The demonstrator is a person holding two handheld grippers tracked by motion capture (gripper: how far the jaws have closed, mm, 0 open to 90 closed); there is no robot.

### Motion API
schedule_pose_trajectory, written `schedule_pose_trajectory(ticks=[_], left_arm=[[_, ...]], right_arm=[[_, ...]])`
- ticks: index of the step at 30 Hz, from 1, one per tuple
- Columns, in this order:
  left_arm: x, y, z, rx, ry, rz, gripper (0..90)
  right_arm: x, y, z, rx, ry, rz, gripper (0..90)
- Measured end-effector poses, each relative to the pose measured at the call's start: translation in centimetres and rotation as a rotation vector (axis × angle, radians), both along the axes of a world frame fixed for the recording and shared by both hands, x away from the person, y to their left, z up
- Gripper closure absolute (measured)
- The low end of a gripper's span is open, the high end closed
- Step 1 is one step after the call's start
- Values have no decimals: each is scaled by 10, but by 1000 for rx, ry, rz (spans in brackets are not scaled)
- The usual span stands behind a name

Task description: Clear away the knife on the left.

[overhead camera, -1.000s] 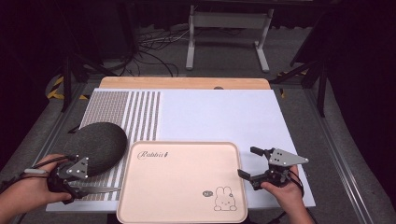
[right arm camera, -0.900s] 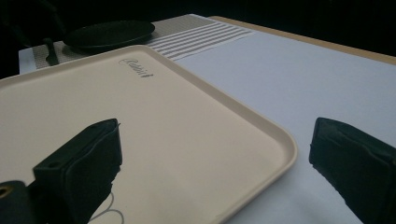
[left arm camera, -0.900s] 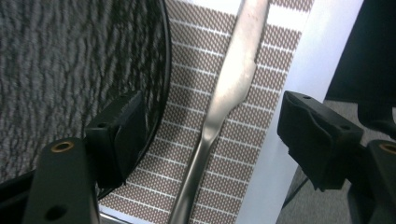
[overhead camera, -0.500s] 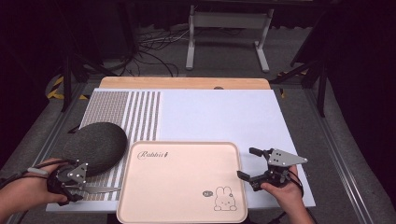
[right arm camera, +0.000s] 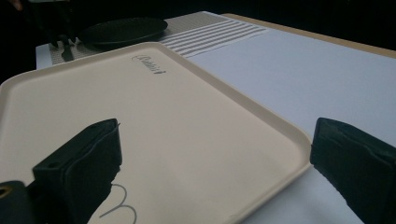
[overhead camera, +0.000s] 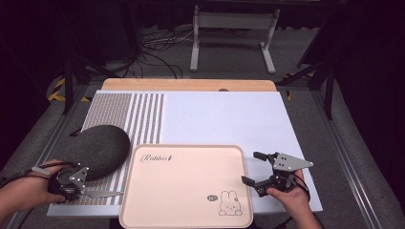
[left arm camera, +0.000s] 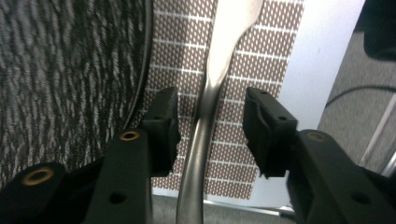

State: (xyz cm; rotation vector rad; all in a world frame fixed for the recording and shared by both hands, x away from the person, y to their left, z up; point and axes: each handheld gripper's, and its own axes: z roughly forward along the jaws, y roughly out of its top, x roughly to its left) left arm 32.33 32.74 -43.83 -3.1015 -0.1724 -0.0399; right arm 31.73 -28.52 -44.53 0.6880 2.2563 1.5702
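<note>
Grasping step: left claw (left arm camera: 208, 135) has just been closing around the knife (left arm camera: 219, 70) handle beside the dark plate (overhead camera: 98, 150), pads not yet touching. Next: close fully, lift. Right claw (overhead camera: 256, 168) open by the tray (overhead camera: 184, 152).

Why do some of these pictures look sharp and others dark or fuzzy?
High view: the white mat is brightly lit, the surroundings nearly black. Left gripper view: the metal utensil handle shines with glare, and the near tongs look soft. Right gripper view: the tray is clear, the dark plate dim.

My table (overhead camera: 191, 85) carries a white mat (overhead camera: 224, 119) bearing a pink tray (overhead camera: 186, 191), dark plate (overhead camera: 98, 148) and metal utensil (overhead camera: 102, 193).
</note>
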Motion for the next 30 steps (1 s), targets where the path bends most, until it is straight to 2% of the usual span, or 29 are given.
schedule_pose_trajectory(ticks=[4, 8, 9, 11, 13, 14, 18, 20, 22, 23, 24, 29, 30], left_arm=[[-1, -3, -3, 42, 21, 2, 613], [-1, -6, -4, 72, 26, -22, 674], [0, -8, -3, 100, 11, -45, 703], [0, -8, -4, 95, 10, -52, 753], [0, -10, -4, 109, 9, -71, 790], [0, -11, -4, 122, 4, -96, 794], [-1, -11, -5, 112, 2, -110, 795], [-1, -12, -4, 128, 3, -127, 796], [-2, -12, -6, 119, -10, -132, 798], [-2, -13, -5, 130, 0, -132, 798], [-2, -13, -5, 132, -9, -130, 799], [-1, -12, -5, 122, -1, -125, 800], [-1, -13, -5, 135, 3, -123, 800]], right_arm=[[0, 0, 0, -1, -1, 3, 31], [0, 1, -1, -11, 1, 2, 30], [0, 1, -1, -12, 2, 3, 30], [0, 1, -1, -14, 2, 3, 31], [0, 1, -1, -14, 2, 4, 31], [-1, 1, -1, -14, 1, 8, 31], [0, 2, -2, -15, 2, 11, 31], [-1, 3, -2, -18, 3, 14, 31], [-1, 3, -2, -18, 4, 15, 31], [-1, 3, -2, -17, 3, 16, 31], [-1, 3, -2, -17, 3, 17, 30], [-1, 4, -2, -16, 3, 19, 29], [-1, 4, -2, -16, 3, 19, 30]])
